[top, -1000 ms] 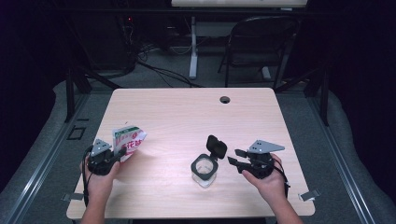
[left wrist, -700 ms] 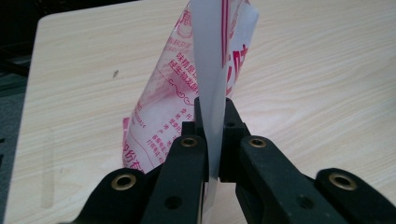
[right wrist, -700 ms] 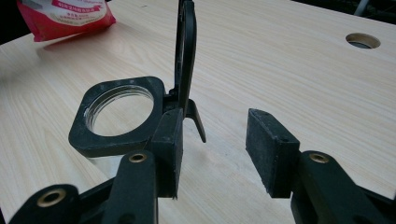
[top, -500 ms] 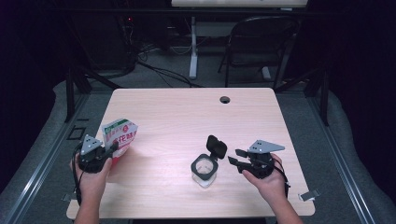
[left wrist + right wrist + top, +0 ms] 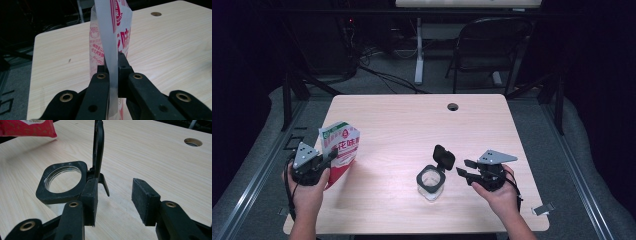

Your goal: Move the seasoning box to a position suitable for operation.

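A red and white snack bag (image 5: 340, 148) with a green top band hangs upright over the table's left edge. My left gripper (image 5: 331, 156) is shut on its side seam. In the left gripper view the jaws pinch the bag's pale edge (image 5: 111, 62) between them. A clear jar with a square black collar (image 5: 430, 178) stands near the table's front, its hinged black lid (image 5: 444, 154) flipped up. My right gripper (image 5: 463, 167) is open just right of the jar. In the right gripper view the left fingertip (image 5: 90, 192) sits beside the collar (image 5: 61, 195) and below the raised lid (image 5: 98, 147), with nothing between the jaws.
The light wood table (image 5: 412, 125) has a round cable hole (image 5: 453, 106) near its far edge. A black chair (image 5: 492, 45) and cables stand on the floor behind. The bag's red corner (image 5: 27, 127) shows far off in the right gripper view.
My left gripper has carried the bag leftward to the table's left edge. The right gripper and the jar have stayed where they were.
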`<state>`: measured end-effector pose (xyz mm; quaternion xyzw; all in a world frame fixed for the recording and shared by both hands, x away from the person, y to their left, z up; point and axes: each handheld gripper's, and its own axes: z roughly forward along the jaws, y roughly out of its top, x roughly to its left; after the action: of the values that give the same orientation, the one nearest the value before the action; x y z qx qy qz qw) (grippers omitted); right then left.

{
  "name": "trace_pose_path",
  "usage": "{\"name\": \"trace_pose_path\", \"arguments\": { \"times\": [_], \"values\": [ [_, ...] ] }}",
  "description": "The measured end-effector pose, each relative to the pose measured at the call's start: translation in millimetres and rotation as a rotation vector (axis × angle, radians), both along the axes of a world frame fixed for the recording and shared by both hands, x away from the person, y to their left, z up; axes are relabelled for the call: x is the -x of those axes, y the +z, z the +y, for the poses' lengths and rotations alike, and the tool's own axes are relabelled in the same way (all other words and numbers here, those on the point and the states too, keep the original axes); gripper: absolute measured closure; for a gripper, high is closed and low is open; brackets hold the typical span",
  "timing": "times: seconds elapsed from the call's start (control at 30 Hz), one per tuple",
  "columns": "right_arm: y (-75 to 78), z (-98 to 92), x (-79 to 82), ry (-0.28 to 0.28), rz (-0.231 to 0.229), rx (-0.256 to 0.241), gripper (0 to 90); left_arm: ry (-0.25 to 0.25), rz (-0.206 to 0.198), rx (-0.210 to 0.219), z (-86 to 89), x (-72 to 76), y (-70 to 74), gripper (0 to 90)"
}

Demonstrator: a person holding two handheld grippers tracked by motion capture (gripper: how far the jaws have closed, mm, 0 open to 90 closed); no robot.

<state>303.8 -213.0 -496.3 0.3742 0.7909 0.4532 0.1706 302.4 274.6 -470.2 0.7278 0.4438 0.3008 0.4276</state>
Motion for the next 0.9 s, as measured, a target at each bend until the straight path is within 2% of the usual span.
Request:
{"name": "trace_pose_path", "arguments": {
  "times": [0.1, 0.27, 0.4, 0.53, 0.9],
  "values": [
    [0.1, -0.4, -0.2, 0.002, 0.000, 0.001, 56.6, -0.024, -0.005, 0.001, -5.5, 0.9, 2.1, 90.0],
    [0.0, -0.3, 0.0, 0.002, -0.001, 0.004, 56.3, -0.107, 0.005, 0.022, -23.5, 1.0, 2.3, 90.0],
    [0.0, -0.3, 0.0, 0.004, -0.005, 0.004, 56.3, -0.160, 0.023, 0.020, -37.6, 0.8, -0.9, 90.0],
    [0.1, -0.5, 0.0, 0.005, -0.005, 0.007, 56.3, -0.215, 0.029, 0.001, -55.5, 1.8, -2.7, 90.0],
    [0.4, -2.5, -0.2, -0.002, 0.024, -0.007, 57.1, -0.349, 0.034, 0.020, -90.4, 8.4, -2.4, 90.0]
  ]
}}
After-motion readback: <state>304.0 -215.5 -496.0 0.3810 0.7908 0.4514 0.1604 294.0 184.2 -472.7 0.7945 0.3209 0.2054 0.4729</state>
